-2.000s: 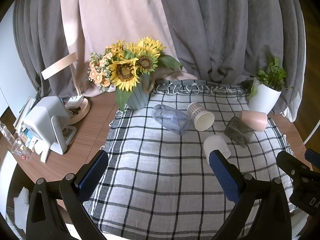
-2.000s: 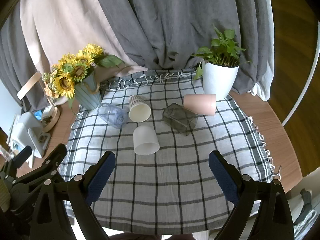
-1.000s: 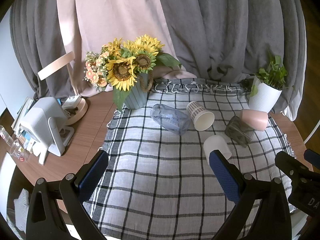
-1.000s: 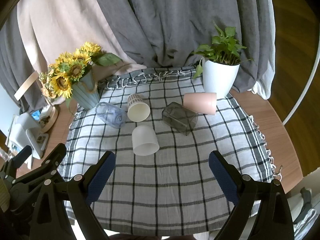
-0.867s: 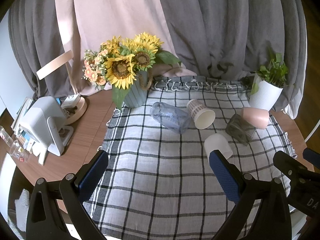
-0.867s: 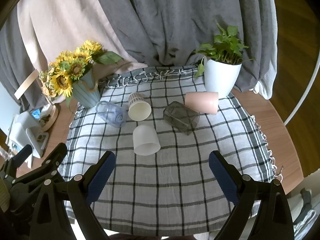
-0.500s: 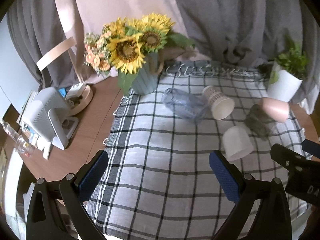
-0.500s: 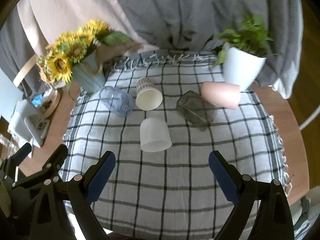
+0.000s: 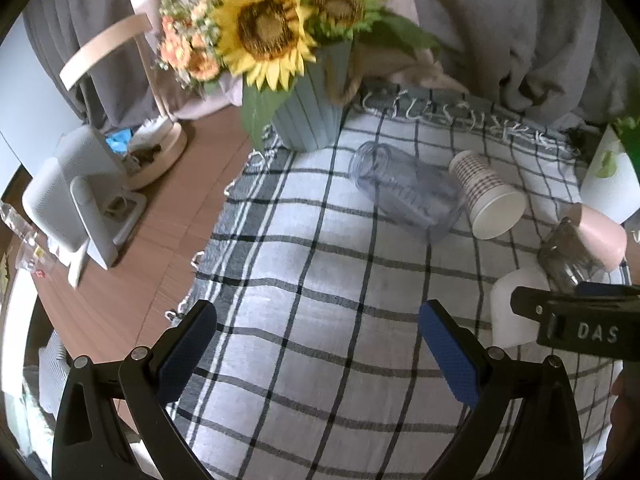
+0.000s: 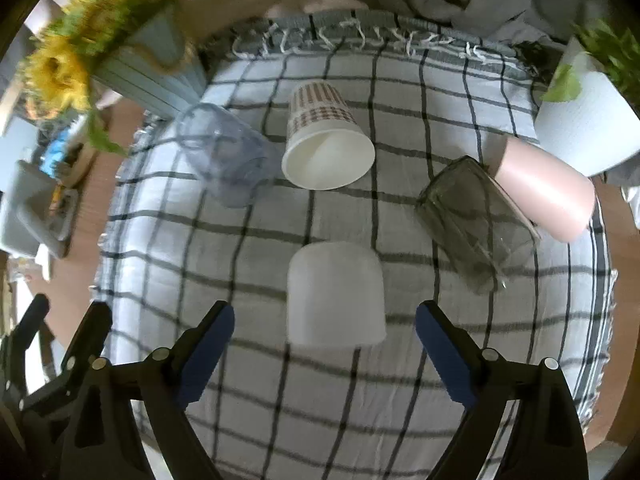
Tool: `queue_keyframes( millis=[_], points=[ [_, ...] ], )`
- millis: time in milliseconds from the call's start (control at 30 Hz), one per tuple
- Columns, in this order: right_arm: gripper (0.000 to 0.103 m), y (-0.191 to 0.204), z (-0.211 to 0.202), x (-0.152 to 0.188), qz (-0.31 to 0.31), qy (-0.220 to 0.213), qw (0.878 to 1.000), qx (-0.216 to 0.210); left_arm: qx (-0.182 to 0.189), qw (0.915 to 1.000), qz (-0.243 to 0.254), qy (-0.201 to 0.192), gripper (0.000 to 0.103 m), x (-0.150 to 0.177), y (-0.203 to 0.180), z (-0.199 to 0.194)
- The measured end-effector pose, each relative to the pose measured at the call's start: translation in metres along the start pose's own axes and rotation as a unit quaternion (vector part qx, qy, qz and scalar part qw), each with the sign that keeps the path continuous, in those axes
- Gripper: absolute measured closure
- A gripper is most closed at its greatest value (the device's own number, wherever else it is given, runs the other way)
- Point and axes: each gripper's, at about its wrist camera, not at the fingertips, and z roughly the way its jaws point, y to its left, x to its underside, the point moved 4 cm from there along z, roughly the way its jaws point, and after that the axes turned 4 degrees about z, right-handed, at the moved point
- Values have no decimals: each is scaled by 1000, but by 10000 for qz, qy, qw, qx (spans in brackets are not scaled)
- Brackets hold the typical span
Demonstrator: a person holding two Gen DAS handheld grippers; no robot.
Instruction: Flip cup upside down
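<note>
Matt frosted plastic cup point(image 10: 335, 292), woven checked cloth point(image 10: 256, 416), smooth wooden table point(image 9: 160, 232)

Frosted white plastic cup point(image 10: 335, 292): on its side, mouth toward camera, nearest of five. Paper cup point(image 10: 326, 142), brown-patterned: on its side, mouth forward, touching clear bluish tumbler point(image 10: 224, 158), also lying down. Smoky grey square glass point(image 10: 476, 216): tipped over, resting against pink cup point(image 10: 546, 190), lying sideways.

Grey curtains point(image 9: 520, 32) behind a wooden table point(image 9: 168, 216), apparently round.
</note>
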Motion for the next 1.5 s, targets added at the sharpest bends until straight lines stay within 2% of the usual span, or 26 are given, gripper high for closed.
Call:
queue_keyframes(
  millis=[333, 500, 733, 1000, 1200, 1233, 1500],
  points=[
    [19, -6, 52, -15, 34, 773, 9969, 115, 126, 9988, -153, 453, 0, 2, -4, 31],
    [35, -8, 64, -12, 80, 979, 9951, 121, 136, 9985, -160, 514, 0, 5, -3, 37],
    [35, -13, 48, -9, 318, 784, 9964, 73, 180, 9989, 37, 434, 0, 9, 1, 31],
    [35, -15, 13, 20, 955, 481, 9941, -163, 320, 9979, 412, 393, 0, 19, 9, 22],
    [35, 0, 21, 62, 1400, 342, 9894, -195, 340, 9958, 648, 545, 0, 33, 14, 23],
    [35, -9, 14, 69, 1451, 373, 9885, -223, 366, 9950, 713, 596, 0, 36, 14, 24],
    [35, 0, 37, 84, 1479, 516, 9875, -185, 308, 9927, 887, 753, 0, 53, 16, 29]
  ],
)
